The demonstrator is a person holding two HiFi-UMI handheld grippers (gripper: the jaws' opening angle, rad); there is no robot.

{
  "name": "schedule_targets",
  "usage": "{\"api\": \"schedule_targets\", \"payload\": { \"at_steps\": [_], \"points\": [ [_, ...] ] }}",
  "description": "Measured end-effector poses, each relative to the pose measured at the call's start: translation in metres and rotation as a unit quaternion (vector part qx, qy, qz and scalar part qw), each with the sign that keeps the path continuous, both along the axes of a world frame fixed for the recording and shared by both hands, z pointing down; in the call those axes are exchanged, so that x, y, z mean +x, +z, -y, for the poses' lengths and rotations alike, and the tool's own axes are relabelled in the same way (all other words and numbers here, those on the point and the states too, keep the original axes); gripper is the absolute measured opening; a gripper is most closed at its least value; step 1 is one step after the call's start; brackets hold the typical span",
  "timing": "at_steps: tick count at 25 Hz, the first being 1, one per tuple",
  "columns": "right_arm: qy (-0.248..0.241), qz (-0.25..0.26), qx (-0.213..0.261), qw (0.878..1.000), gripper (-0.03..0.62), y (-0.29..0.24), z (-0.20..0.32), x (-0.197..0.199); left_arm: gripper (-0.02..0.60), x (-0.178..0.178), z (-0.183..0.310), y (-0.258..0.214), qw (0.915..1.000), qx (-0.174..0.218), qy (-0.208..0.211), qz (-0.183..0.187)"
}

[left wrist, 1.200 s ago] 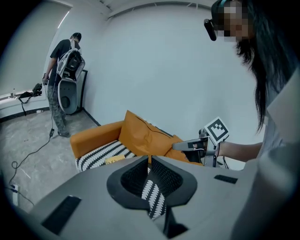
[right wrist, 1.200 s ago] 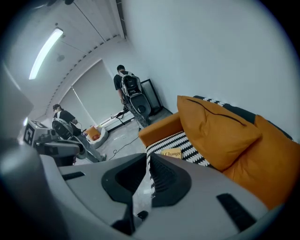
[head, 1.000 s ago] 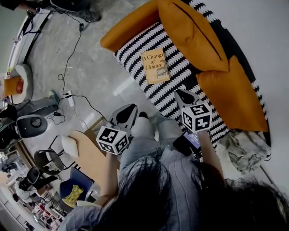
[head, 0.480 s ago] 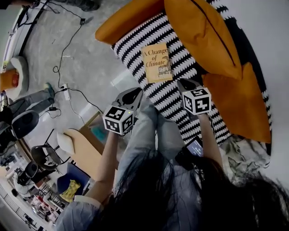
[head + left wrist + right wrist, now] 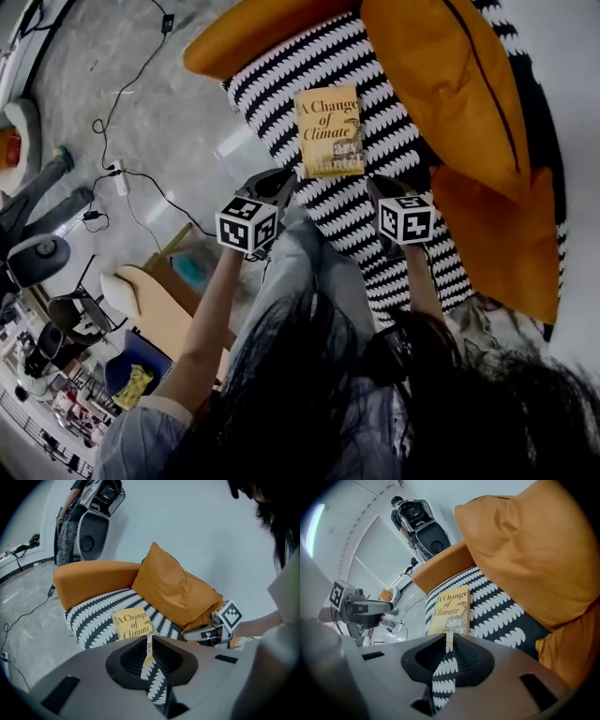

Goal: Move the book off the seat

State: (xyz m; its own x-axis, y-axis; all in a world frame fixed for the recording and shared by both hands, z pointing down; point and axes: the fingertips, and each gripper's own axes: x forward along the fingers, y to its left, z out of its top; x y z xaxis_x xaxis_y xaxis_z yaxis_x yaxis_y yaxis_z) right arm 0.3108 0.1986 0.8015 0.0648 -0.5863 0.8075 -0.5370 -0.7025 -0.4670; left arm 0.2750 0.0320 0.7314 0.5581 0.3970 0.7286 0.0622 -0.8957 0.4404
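A yellow book (image 5: 327, 131) titled "A Change of Climate" lies flat on the black-and-white striped seat (image 5: 272, 80); it also shows as the book (image 5: 132, 624) and the book (image 5: 452, 610). My left gripper (image 5: 277, 180) hovers at the seat's front edge, just short of the book's near left corner. Its jaws (image 5: 149, 638) stand almost together, having just eased apart a hair, with nothing between them. My right gripper (image 5: 381, 186) hangs over the seat beside the book's near right corner, shut and empty (image 5: 450, 637). Neither touches the book.
Two orange cushions (image 5: 441, 75) (image 5: 487, 234) lean on the backrest to the right of the book. An orange armrest (image 5: 246, 37) closes the seat's far end. Cables and a power strip (image 5: 120, 176) lie on the grey floor at left. My knees (image 5: 314, 267) are against the seat front.
Both grippers have come down and forward toward the seat and now flank the book's near edge. The book has not moved.
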Motion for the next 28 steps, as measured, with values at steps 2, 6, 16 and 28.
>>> {"api": "schedule_targets", "payload": {
  "at_steps": [2,6,16,28],
  "points": [
    [0.001,0.008,0.0,1.0,0.034,0.02,0.002,-0.002,0.023,0.001,0.008,0.024,0.9997,0.001,-0.019,0.012],
    [0.006,0.033,0.009,0.999,0.036,0.052,0.016,0.004,0.055,0.009,0.014,0.066,0.9986,-0.022,-0.02,0.044],
    [0.016,0.084,-0.009,0.996,0.21,0.088,0.038,0.026,0.231,0.037,0.011,0.129,0.9885,-0.088,-0.004,0.123],
    [0.021,0.124,-0.02,0.992,0.236,0.115,0.037,0.024,0.275,0.04,0.003,0.174,0.9738,-0.129,0.015,0.186]
  ]
}}
